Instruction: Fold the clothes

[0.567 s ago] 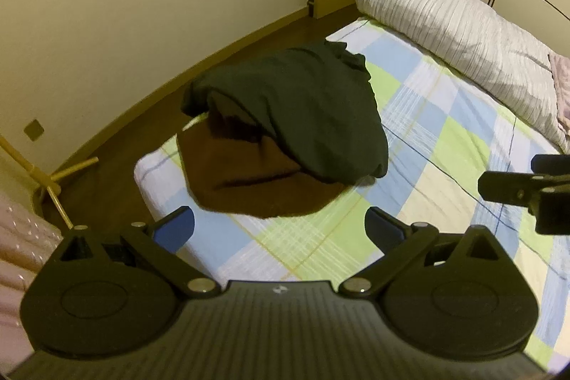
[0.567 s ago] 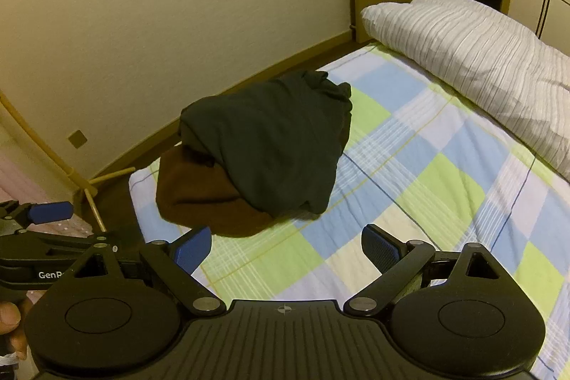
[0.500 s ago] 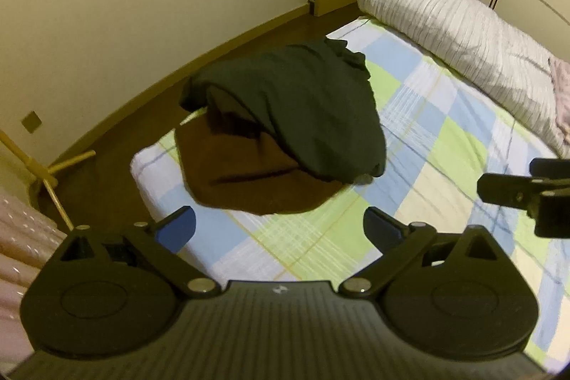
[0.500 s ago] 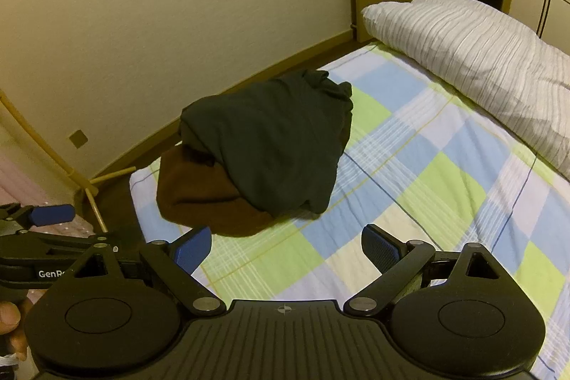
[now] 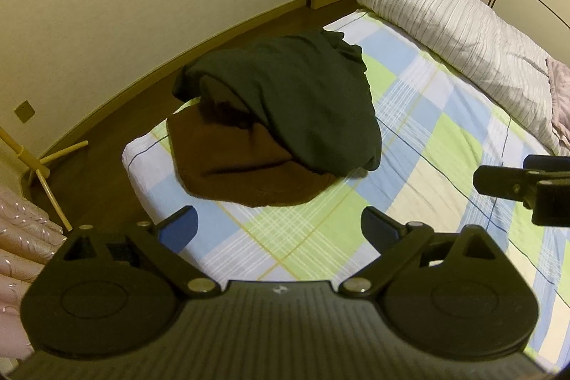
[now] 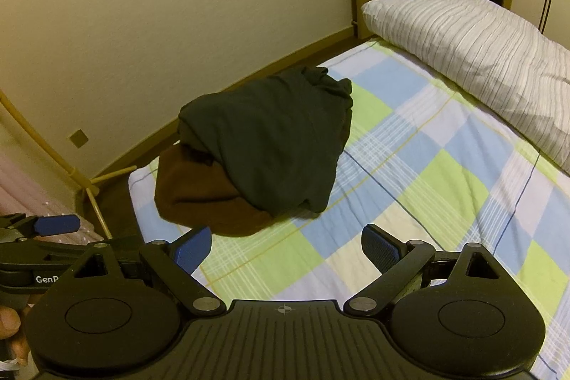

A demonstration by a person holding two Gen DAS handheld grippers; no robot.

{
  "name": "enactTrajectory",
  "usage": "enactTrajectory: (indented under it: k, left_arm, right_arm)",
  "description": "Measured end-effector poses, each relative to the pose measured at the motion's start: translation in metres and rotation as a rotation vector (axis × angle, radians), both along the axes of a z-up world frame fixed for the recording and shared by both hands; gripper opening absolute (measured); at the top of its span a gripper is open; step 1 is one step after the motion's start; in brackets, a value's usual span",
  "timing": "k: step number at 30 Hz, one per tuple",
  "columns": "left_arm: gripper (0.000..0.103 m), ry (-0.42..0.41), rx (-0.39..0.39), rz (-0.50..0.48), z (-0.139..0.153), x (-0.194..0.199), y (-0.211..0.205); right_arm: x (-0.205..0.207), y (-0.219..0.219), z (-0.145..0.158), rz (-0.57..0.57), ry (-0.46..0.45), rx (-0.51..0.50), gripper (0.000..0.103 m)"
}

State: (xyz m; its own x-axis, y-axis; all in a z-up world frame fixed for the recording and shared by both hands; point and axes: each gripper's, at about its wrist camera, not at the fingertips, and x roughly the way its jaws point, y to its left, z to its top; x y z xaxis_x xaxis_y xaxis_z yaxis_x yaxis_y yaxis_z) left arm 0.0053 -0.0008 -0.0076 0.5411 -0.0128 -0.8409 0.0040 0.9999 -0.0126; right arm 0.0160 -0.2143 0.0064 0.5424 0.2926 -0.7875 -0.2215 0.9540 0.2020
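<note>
Dark green garment [image 5: 295, 98], unfolded and rumpled, draped in a mound over a brown garment [image 5: 235, 166]; its far end is bunched into creases. The brown piece, apparently knitted, lies flatter beneath, protruding at the near and left sides. Both rest on the checked bed [image 5: 438, 138] near its left corner, by the mattress edge.
</note>
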Motion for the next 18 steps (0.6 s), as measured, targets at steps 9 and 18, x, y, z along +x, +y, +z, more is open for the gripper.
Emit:
enactTrajectory:
  k: [9,18]
  left_arm:
    - [0.097,0.003,0.009,-0.001,-0.002,0.000,-0.001]
    - [0.097,0.007,0.024,0.004,-0.001,0.002,-0.009]
  right_arm:
    - [0.007,-0.009,-0.004,0.007,0.011,0.008,0.094]
    - [0.011,-0.017,-0.008,0.020,0.020,0.023,0.094]
